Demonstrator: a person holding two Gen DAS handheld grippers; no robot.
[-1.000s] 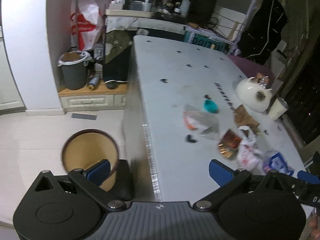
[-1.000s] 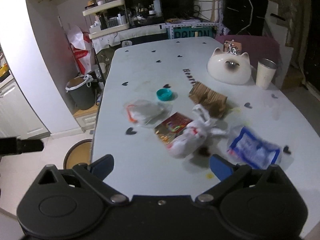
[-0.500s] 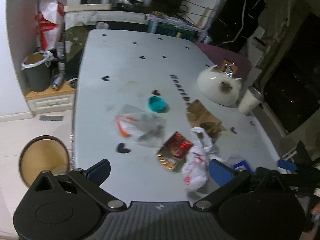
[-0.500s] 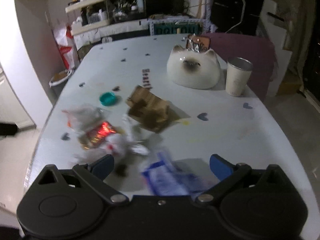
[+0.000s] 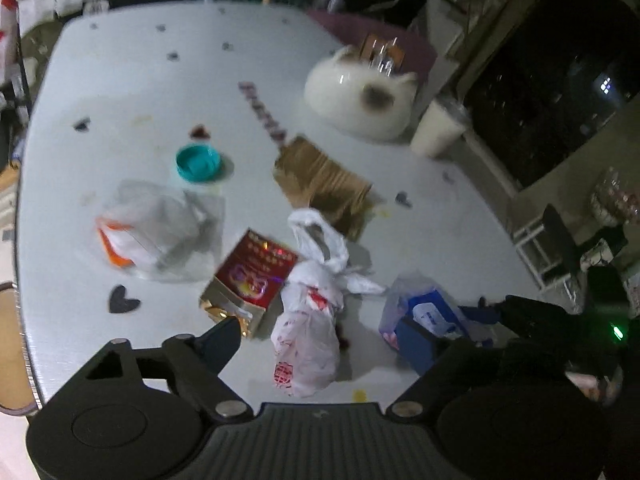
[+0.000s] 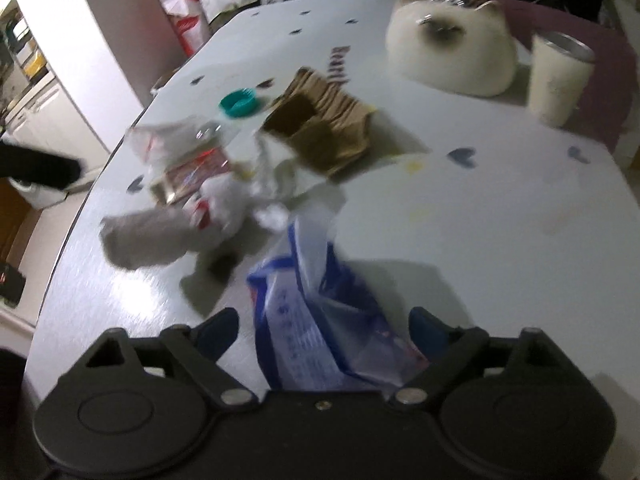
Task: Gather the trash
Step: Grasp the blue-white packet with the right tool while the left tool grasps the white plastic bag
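Along the near edge of the table, 2 hand-held grippers close in on a scatter of trash. A second ago both hung back off the near-left corner, the left one over a brown bin on the floor; that bin has now almost slipped out of view as both have swung in over the tabletop.

The right gripper sits with its jaws spread wide on either side of a blue-and-clear plastic wrapper at the near edge, not yet clenched on it. The left gripper is likewise released and empty, its jaws framing a knotted white plastic bag, with a red-and-gold packet just beside the left finger. In the left view the wrapper lies by the right finger, with the other gripper arriving behind it.

Farther in lie a clear bag with orange print, a teal lid and a crumpled brown paper bag. A white cat-shaped ornament and a cup stand toward the far right edge.

Nothing has been lifted yet. The shift suggests the search is over and the first pick is at hand, most likely the wrapper. Both views are blurred by motion.
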